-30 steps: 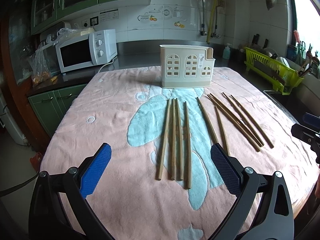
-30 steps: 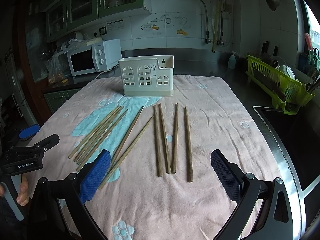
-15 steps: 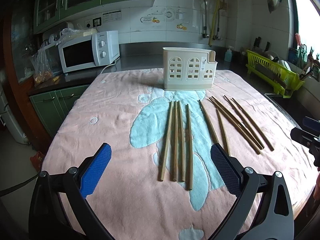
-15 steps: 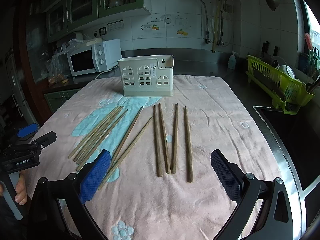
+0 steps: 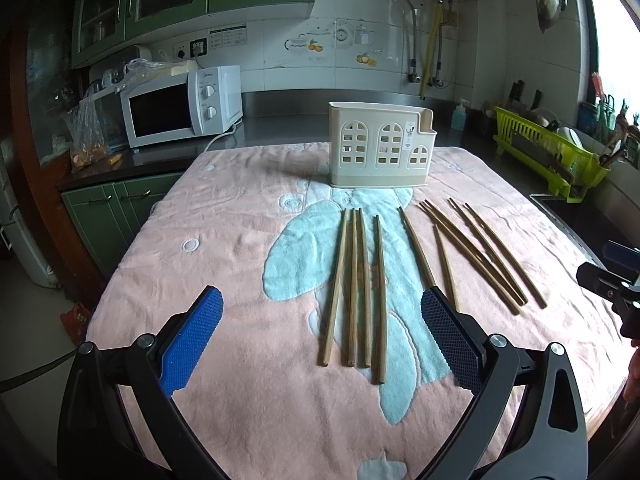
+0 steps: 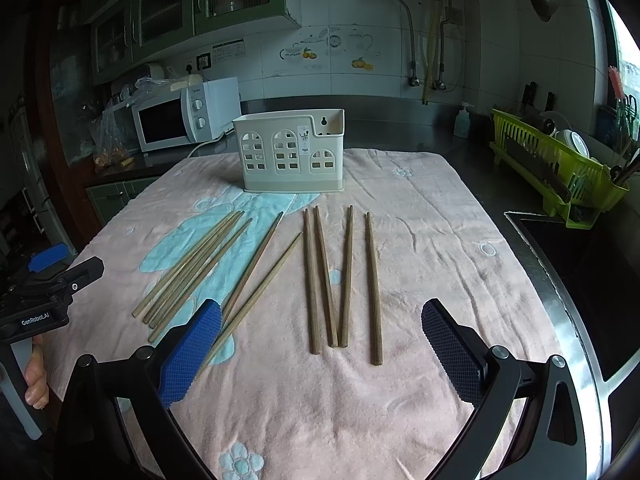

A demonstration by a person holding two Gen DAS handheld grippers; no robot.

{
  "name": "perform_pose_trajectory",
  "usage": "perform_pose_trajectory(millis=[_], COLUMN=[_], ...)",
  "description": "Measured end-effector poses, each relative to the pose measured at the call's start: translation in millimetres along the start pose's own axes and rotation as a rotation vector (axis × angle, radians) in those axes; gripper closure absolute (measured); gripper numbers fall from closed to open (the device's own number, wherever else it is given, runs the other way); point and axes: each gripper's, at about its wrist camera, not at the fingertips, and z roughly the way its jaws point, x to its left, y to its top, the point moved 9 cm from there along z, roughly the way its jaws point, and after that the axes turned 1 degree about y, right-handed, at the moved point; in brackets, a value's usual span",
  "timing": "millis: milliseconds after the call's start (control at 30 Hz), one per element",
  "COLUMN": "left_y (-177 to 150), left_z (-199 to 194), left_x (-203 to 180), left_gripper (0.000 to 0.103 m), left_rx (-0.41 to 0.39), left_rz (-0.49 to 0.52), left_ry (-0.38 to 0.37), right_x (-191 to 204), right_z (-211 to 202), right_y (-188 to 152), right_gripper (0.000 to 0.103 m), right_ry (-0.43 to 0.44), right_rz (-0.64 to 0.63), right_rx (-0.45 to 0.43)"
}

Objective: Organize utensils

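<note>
Several wooden chopsticks lie on a pink towel [image 5: 224, 240]. In the left wrist view one group [image 5: 354, 284] lies straight ahead and another group [image 5: 480, 252] fans out to the right. In the right wrist view one group [image 6: 340, 276] lies ahead and another group [image 6: 196, 268] lies to the left. A cream utensil holder [image 5: 380, 150] [image 6: 290, 156] stands upright at the far side of the towel. My left gripper [image 5: 320, 344] is open and empty above the near edge. My right gripper [image 6: 320, 350] is open and empty too.
A white microwave [image 5: 180, 106] sits on the counter at the back left. A green dish rack [image 6: 560, 172] stands on the right by a sink [image 6: 580, 280]. The other gripper shows at the right edge of the left wrist view [image 5: 616, 280].
The left wrist view has shifted a little: the holder and chopsticks sit slightly further right and higher in the frame. The right gripper is almost still. Both stay open.
</note>
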Motion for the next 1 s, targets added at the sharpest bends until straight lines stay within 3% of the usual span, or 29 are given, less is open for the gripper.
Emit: perform_pose_trajectory(millis=[1000], left_y=[1.0], left_z=[7.0], left_x=[1.5], left_gripper=[0.005], left_rx=[-0.001], left_rz=[0.015], left_ry=[0.006], right_x=[-2.4], right_z=[4.9], right_y=[-2.7], right_gripper=[0.006], right_ry=[0.009], right_rz=[0.007], right_rx=[-0.004])
